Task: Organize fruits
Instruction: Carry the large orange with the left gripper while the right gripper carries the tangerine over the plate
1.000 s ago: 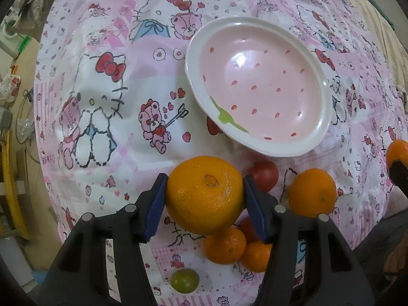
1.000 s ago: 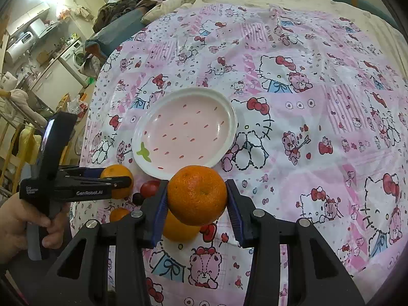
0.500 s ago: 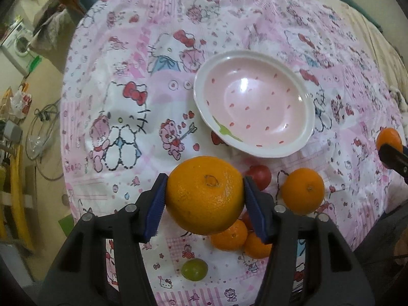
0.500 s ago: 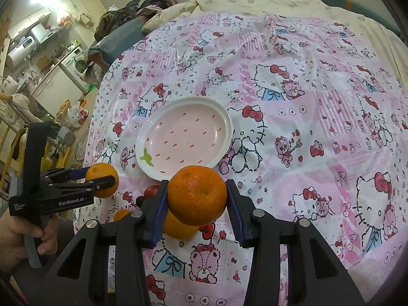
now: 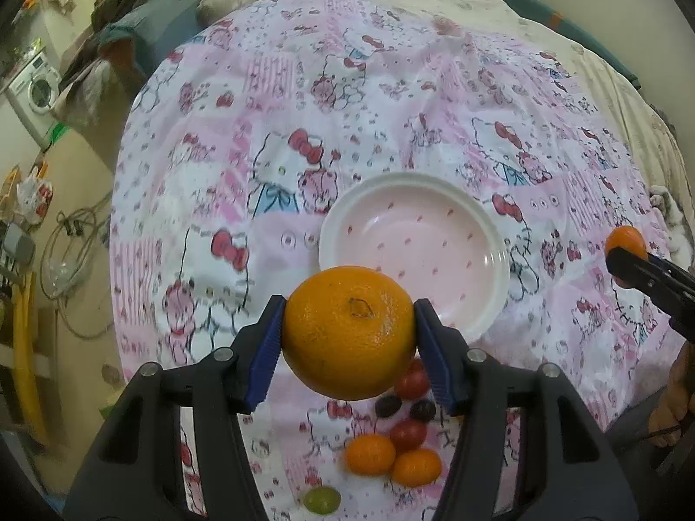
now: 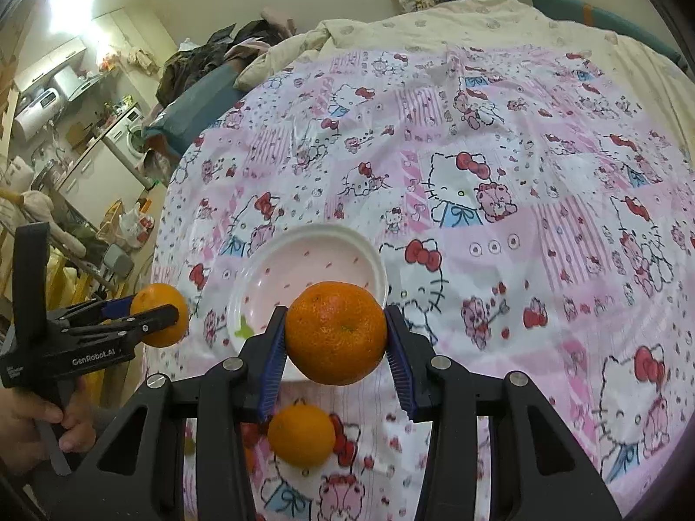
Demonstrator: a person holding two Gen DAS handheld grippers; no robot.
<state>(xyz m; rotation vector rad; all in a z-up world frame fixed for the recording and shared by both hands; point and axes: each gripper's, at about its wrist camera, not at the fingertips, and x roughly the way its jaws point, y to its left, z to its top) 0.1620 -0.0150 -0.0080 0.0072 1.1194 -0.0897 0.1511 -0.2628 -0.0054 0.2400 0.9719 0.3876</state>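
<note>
My left gripper (image 5: 349, 334) is shut on a large orange (image 5: 347, 330), held in the air just in front of the pink plate (image 5: 417, 239) with a white rim. My right gripper (image 6: 336, 334) is shut on a darker tangerine (image 6: 336, 330), hanging over the near rim of the same plate (image 6: 304, 260). Each gripper shows in the other's view: the right one (image 5: 625, 260) at the right edge, the left one (image 6: 160, 317) at the left. Another orange (image 6: 302, 434) lies on the cloth below the right gripper.
Near the front edge lie two small oranges (image 5: 369, 453), red tomatoes (image 5: 407, 434), dark grapes (image 5: 388, 406) and a green grape (image 5: 321, 499). The cartoon-cat cloth (image 6: 521, 165) covers a bed. A hand (image 6: 39, 425) holds the left gripper. Floor and cables (image 5: 69, 243) lie left.
Both grippers have risen with their fruit still gripped. The left one tilted up, so the plate sits lower and smaller in its view and more of the bed shows.
</note>
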